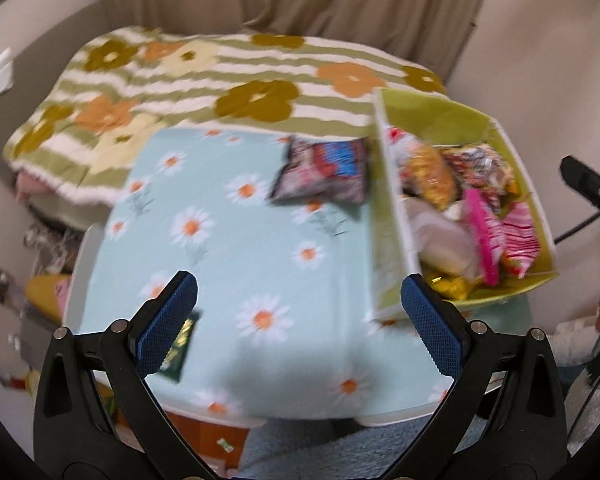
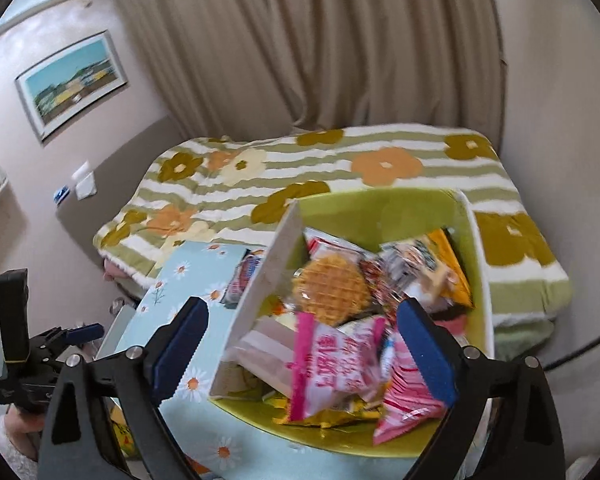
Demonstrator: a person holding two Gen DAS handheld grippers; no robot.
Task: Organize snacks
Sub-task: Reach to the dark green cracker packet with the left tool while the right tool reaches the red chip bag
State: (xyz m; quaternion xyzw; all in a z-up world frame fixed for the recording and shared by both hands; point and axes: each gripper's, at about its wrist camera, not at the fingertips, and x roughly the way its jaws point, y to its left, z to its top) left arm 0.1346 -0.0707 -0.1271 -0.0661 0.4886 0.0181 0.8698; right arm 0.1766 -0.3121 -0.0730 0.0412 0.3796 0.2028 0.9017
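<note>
Left gripper [image 1: 300, 320] and right gripper [image 2: 300, 344] are both gaping wide (holding nothing) above the snack-filled green box [image 2: 380, 208]; a dark packet [image 1: 320, 176] is lying beside it.

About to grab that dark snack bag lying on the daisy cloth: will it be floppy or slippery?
The dark bag looks like a puffed, glossy film packet: probably light, crushable and a bit slick. It lies flat beside the green box, so it should slide rather than roll.
</note>
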